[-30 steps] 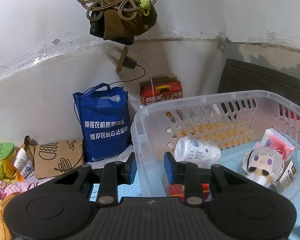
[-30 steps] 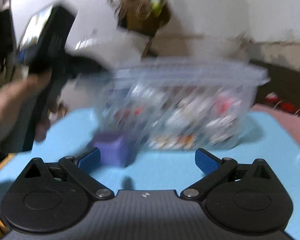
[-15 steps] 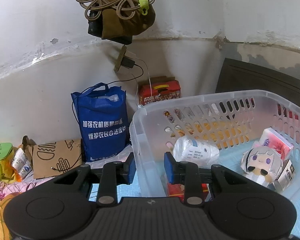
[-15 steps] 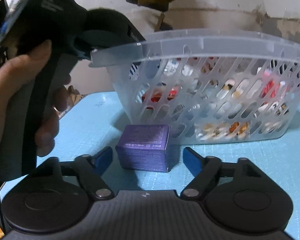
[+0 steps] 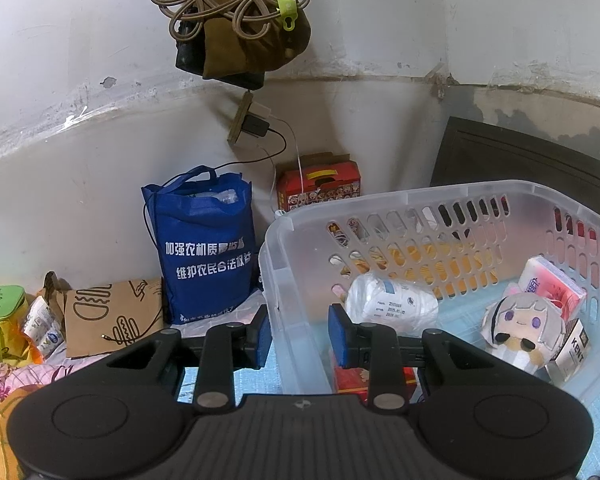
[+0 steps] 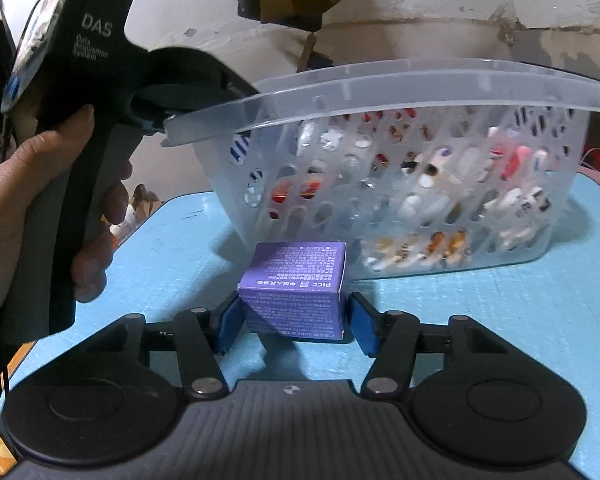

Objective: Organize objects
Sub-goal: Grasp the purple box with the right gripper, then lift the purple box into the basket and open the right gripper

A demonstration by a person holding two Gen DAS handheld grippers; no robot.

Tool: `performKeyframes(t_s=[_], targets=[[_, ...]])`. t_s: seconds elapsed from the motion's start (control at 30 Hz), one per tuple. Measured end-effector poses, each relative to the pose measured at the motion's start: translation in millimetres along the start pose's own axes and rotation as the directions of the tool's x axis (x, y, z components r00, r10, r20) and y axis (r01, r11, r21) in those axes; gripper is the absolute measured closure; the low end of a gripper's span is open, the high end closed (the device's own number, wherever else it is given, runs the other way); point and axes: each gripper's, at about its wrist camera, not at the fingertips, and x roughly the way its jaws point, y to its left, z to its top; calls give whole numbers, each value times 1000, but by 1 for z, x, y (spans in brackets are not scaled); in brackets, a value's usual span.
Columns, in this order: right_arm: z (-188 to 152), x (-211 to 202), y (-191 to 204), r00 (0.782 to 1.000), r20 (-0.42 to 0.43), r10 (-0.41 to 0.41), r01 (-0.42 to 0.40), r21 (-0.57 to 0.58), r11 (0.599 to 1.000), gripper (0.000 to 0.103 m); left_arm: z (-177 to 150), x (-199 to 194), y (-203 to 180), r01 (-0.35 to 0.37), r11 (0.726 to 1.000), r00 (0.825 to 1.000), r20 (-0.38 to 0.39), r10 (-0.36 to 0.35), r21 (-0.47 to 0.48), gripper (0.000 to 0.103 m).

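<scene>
A clear plastic basket [image 5: 440, 196] stands on the blue table and also shows in the right wrist view [image 6: 380, 76]. It holds a white pouch [image 5: 392, 300], a plush doll [image 5: 524, 324], a pink tissue pack [image 5: 552, 284] and small boxes. My left gripper [image 5: 296, 336] is shut on the basket's left rim. A purple box [image 6: 296, 284] lies on the table in front of the basket. My right gripper [image 6: 290, 324] has its pads against the box's two sides.
Beyond the table's left edge are a blue tote bag [image 5: 204, 240], a brown paper bag [image 5: 108, 316], a green tin [image 5: 0, 312] and a red carton [image 5: 320, 184]. Cords hang on the wall [image 5: 228, 12]. The left hand and gripper handle [image 6: 80, 152] are left of the box.
My right gripper has moved forward to the purple box and its jaws have closed in from wide open to the box's sides. The left gripper has kept its hold on the basket rim.
</scene>
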Motion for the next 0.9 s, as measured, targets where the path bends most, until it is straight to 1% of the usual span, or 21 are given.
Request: performKeyframes(t_s=[0.13, 0.3, 0.47, 0.57, 0.63, 0.7, 0.8, 0.9], targets=[[-5, -11, -6, 1000, 16, -12, 12, 1, 1000, 43, 0, 0, 0, 0, 1000, 1000, 0, 0, 0, 69], [-6, -16, -19, 999, 30, -21, 21, 11, 1000, 43, 1, 0, 0, 1, 1000, 1000, 2, -1, 1, 69], [-13, -37, -40, 998, 55, 12, -13, 30, 999, 43, 1, -1, 0, -7, 1000, 1000, 3, 7, 5, 68], [-16, -67, -56, 992, 109, 60, -66, 49, 997, 43, 0, -1, 0, -9, 1000, 1000, 5, 9, 6, 68], [-12, -91, -62, 983, 167, 71, -77, 32, 997, 43, 1, -1, 0, -9, 1000, 1000, 5, 9, 7, 68], [-1, -112, -66, 972, 223, 71, -75, 11, 997, 43, 1, -1, 0, -9, 1000, 1000, 5, 9, 8, 68], [34, -129, -67, 949, 307, 73, -66, -33, 997, 43, 1, -1, 0, -10, 1000, 1000, 2, 10, 5, 68], [89, -115, -68, 947, 309, 82, -60, -81, 995, 43, 0, -2, 0, -12, 1000, 1000, 2, 12, 6, 68]])
